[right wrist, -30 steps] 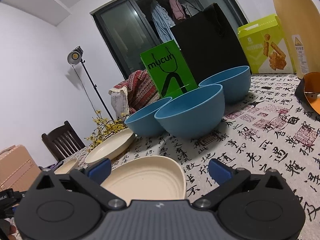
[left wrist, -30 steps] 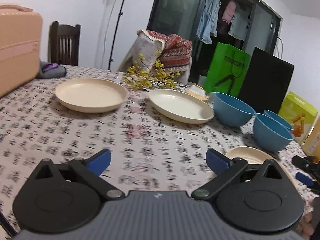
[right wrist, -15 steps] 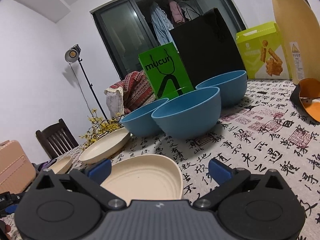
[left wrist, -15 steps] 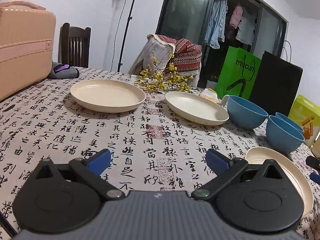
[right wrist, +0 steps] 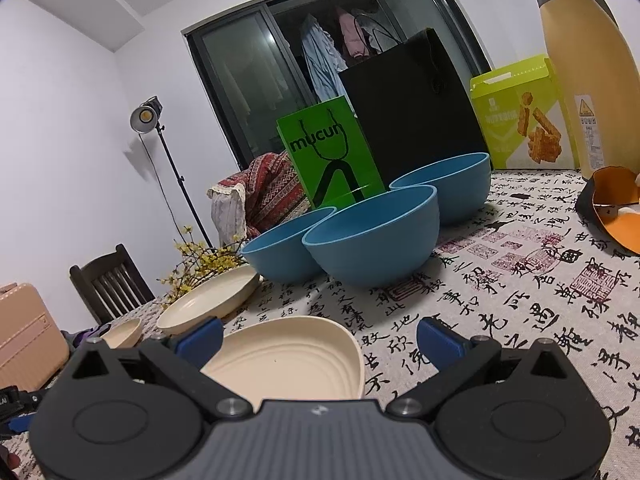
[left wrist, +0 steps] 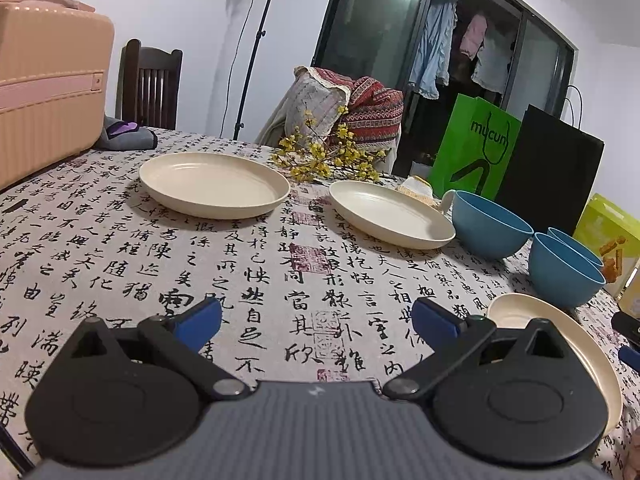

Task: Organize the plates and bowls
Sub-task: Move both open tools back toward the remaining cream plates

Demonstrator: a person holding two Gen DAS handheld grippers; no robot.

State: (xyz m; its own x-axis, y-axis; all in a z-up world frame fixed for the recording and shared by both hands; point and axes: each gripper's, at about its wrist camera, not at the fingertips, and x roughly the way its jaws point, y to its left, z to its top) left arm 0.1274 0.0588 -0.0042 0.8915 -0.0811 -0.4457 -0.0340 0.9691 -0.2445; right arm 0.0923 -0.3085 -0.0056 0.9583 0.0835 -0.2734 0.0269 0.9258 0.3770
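Three cream plates lie on the printed tablecloth. In the left wrist view one plate (left wrist: pixel 214 184) is far left, a second (left wrist: pixel 390 214) is at centre, and a third (left wrist: pixel 560 336) is near right. Three blue bowls (right wrist: pixel 372 236) cluster behind the near plate (right wrist: pixel 288 360) in the right wrist view. My left gripper (left wrist: pixel 316 320) stands open over bare cloth, holding nothing. Low over the table, my right gripper (right wrist: pixel 318 334) is open, with the near plate's far rim between its blue fingertips. I cannot tell whether they touch it.
A pink suitcase (left wrist: pixel 44 84) stands at the table's left. Yellow flowers (left wrist: pixel 328 156), a green bag (left wrist: pixel 476 148) and a black bag (left wrist: pixel 552 164) line the far edge. A yellow box (right wrist: pixel 524 116), a tan jug (right wrist: pixel 588 68) and an orange-lined object (right wrist: pixel 616 208) sit at right.
My left gripper has lowered and tipped back, so the plates sit lower in view. My right gripper has dropped slightly toward the near plate. Both stay open.
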